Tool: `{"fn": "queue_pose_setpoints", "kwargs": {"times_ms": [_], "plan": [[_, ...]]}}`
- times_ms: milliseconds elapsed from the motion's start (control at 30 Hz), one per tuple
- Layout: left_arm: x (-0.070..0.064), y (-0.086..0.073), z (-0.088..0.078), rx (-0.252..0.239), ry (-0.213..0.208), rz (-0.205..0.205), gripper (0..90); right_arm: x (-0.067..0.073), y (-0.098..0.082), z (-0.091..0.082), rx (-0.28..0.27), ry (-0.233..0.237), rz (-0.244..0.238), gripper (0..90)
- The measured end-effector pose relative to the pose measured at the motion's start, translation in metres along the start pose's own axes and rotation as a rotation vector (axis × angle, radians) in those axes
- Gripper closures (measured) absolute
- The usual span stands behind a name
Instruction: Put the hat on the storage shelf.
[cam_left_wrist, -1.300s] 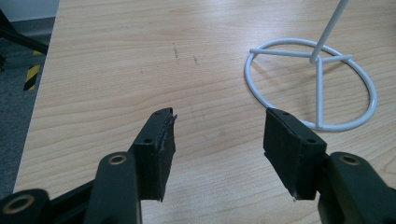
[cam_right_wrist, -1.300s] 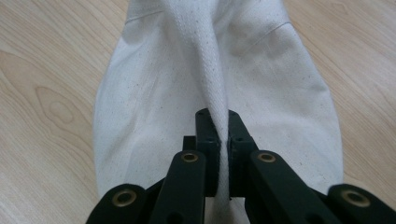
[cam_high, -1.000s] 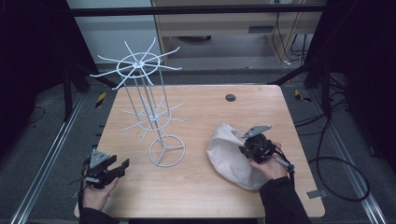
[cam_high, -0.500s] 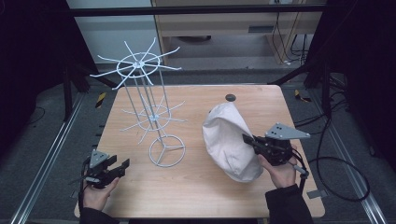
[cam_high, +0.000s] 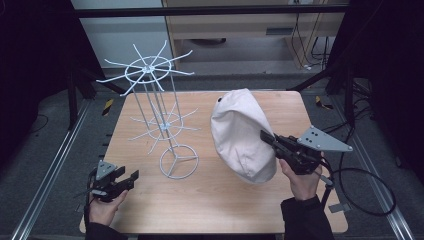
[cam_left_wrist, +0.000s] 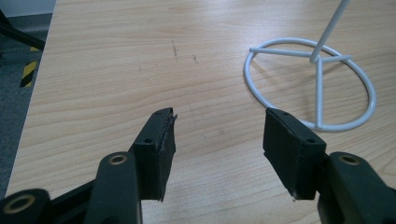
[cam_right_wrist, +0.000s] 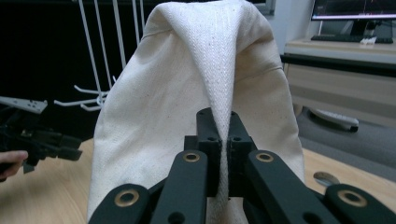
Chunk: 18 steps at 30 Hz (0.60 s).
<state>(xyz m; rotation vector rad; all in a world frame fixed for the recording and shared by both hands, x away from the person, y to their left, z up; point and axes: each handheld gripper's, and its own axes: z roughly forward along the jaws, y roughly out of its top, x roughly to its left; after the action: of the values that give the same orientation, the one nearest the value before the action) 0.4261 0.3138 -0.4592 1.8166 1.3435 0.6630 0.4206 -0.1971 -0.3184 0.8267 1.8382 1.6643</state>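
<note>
Nearest to us, at the lower left of the high view, our left gripper (cam_high: 117, 182) rests low over the wooden table (cam_high: 210, 210) with its jaws apart and nothing between them; in the left gripper view the bare tabletop shows in the gap, and the ring base (cam_left_wrist: 310, 84) of the wire rack lies just beyond, toward the upper right of that frame.

At the lower right of the high view, our right gripper (cam_high: 267, 138) has its jaws clamped together on a fold of the cream fabric hat (cam_high: 242, 135). The right gripper view shows the pinched ridge of cloth rising from between the pads, the hat (cam_right_wrist: 205, 93) hanging open around it. The hat is lifted at centre right of the high view, its lower edge near or touching the table; we cannot tell which.

We judge the step in hand to be carrying the hat toward the white wire display rack (cam_high: 157, 115), which stands left of centre. The next move, as we see it, calls for raising the hat higher and swinging it leftward onto one of the hooked arms of the upper ring (cam_high: 147, 67), perhaps with our left gripper steadying the rack.

We can read no brand, label or writing on the hat, rack or table.
</note>
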Motion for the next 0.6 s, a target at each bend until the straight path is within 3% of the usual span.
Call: {"fn": "queue_pose_setpoints", "kwargs": {"times_ms": [133, 600], "plan": [[0.000, 0.000, 0.000, 0.001, 0.001, 0.002, 43.5, 0.002, 0.006, 0.000, -0.033, -0.001, -0.002, 88.6], [0.000, -0.001, 0.001, 0.005, 0.000, 0.005, 43.4, 0.014, 0.040, 0.010, -0.240, -0.009, 0.029, 88.7]]}}
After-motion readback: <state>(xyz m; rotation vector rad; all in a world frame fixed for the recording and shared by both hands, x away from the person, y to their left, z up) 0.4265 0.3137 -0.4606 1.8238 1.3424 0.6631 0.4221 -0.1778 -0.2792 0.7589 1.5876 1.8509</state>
